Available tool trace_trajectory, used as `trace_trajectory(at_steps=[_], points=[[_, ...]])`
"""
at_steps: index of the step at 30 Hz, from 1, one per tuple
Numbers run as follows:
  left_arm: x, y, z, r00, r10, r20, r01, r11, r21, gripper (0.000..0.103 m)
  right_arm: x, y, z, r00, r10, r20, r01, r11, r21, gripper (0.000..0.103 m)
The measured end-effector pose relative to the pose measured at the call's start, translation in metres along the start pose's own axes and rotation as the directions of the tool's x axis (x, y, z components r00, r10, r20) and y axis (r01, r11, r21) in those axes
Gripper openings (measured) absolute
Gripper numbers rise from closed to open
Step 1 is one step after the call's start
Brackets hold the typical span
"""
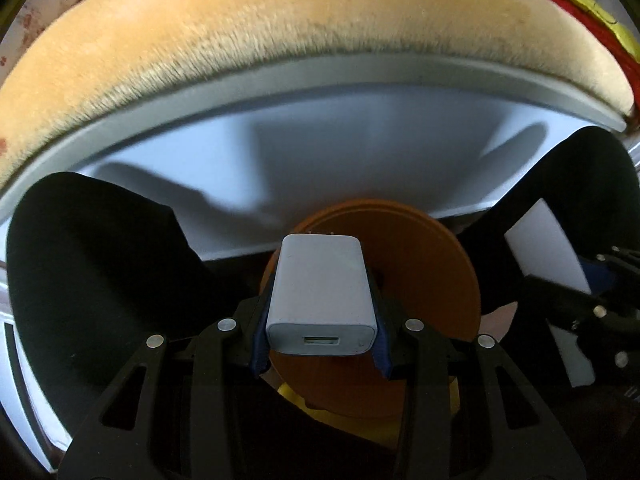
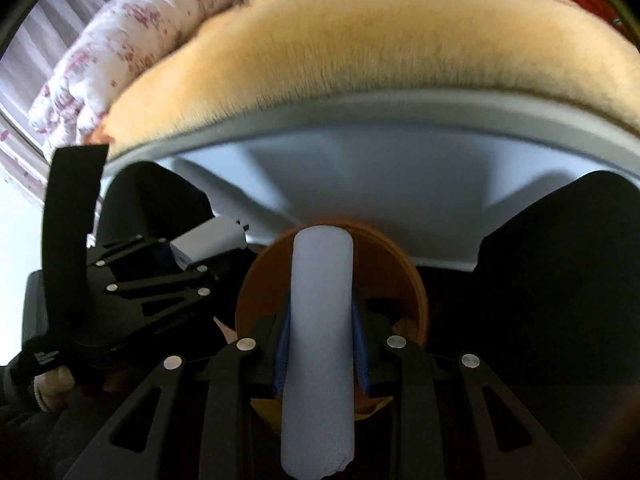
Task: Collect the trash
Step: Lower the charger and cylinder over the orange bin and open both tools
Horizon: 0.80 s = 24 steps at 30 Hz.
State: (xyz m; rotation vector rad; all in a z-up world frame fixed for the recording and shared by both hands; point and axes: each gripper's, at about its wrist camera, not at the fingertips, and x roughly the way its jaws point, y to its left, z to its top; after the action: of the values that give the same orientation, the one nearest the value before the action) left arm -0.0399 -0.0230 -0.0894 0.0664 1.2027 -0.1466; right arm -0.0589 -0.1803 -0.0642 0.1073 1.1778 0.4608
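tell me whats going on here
A person is collecting trash with a gripper in each hand. The left gripper is shut on a white charger, and the right gripper is shut on a pale foam roll. Both hang over a white bin that has an orange bowl inside.

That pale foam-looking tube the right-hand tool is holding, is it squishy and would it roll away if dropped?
The foam tube looks matte and finely pitted, so it is probably soft and light. The right gripper has its jaws pressed on its sides, yet no clear dent shows, so it may be fairly firm. Being round, it would likely roll on a flat surface.
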Motion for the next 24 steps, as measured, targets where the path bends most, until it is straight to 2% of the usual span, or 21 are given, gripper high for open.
trace_trajectory(at_steps=[4,5,7,8,9,12,20,24], points=[[0.010,-0.003,0.004,0.999,-0.004,-0.042,0.004,1.000,0.001,0.039,0.013,-0.001,0.002,0.999,-0.002,-0.045,0.002,1.000,0.000,0.028],[0.013,-0.002,0.005,0.999,-0.006,-0.053,0.006,1.000,0.002,0.039,0.016,-0.001,0.003,0.998,-0.002,-0.055,0.002,1.000,-0.002,0.031],[0.019,-0.002,0.005,0.997,0.006,-0.081,-0.006,1.000,0.004,0.041,0.021,0.001,0.004,0.997,-0.012,-0.073,0.011,1.000,-0.004,0.044],[0.019,-0.002,0.004,0.996,0.013,-0.084,-0.012,1.000,0.008,0.049,0.023,0.001,0.004,0.997,-0.015,-0.079,0.014,1.000,-0.005,0.053],[0.019,-0.005,0.005,0.997,0.015,-0.078,-0.014,1.000,0.010,0.056,0.023,0.002,0.004,0.997,-0.019,-0.079,0.019,1.000,-0.005,0.053],[0.015,-0.006,0.005,0.998,0.019,-0.058,-0.019,1.000,0.016,0.066,0.022,0.001,0.003,0.997,-0.021,-0.077,0.021,1.000,-0.001,0.054],[0.009,0.000,0.009,0.999,0.010,-0.041,-0.011,1.000,-0.007,0.066,0.006,-0.002,0.001,0.999,-0.031,-0.030,0.032,0.999,0.009,0.057],[-0.007,-0.002,0.010,1.000,-0.015,0.013,0.015,1.000,-0.009,0.066,-0.031,-0.002,0.006,0.996,-0.049,0.080,0.049,0.999,0.001,0.057]])
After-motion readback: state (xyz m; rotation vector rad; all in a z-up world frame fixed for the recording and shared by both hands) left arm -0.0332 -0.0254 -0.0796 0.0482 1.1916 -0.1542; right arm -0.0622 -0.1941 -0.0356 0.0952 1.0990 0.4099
